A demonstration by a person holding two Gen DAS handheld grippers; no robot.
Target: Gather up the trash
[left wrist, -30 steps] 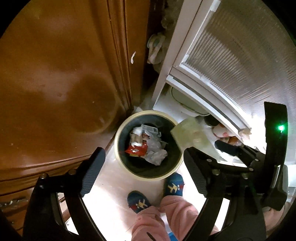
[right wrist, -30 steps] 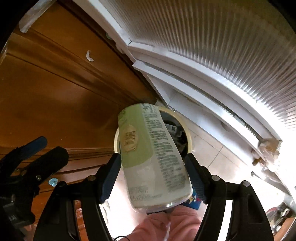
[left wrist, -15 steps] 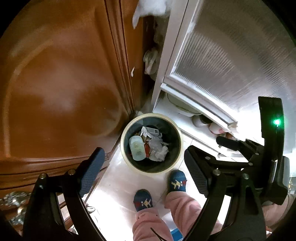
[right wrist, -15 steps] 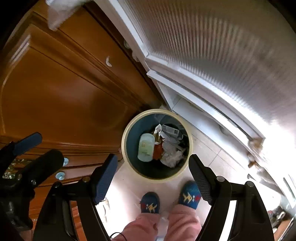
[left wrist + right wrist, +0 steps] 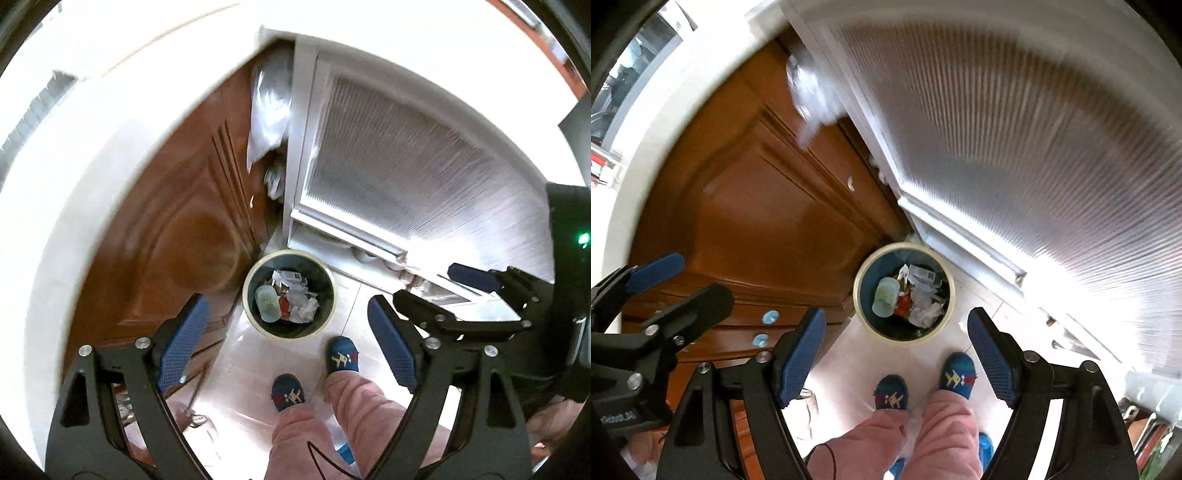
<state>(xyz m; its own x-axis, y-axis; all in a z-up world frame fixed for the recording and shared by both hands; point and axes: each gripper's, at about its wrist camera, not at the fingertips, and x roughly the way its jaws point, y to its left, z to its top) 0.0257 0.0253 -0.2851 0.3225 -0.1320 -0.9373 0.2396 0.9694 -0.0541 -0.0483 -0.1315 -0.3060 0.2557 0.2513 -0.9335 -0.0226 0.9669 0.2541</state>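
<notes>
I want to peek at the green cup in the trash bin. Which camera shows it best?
The right wrist view. There the green cup lies on its side in the trash bin, bigger and sharper, with nothing in front of it. The left wrist view shows the same cup too, also unblocked, but smaller and dimmer.

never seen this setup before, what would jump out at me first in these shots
The round bin on the pale floor, holding a pale green container among crumpled white and red trash. Just below it stand two feet in blue patterned slippers. Both the left claw and the right claw hang open and empty above.
</notes>
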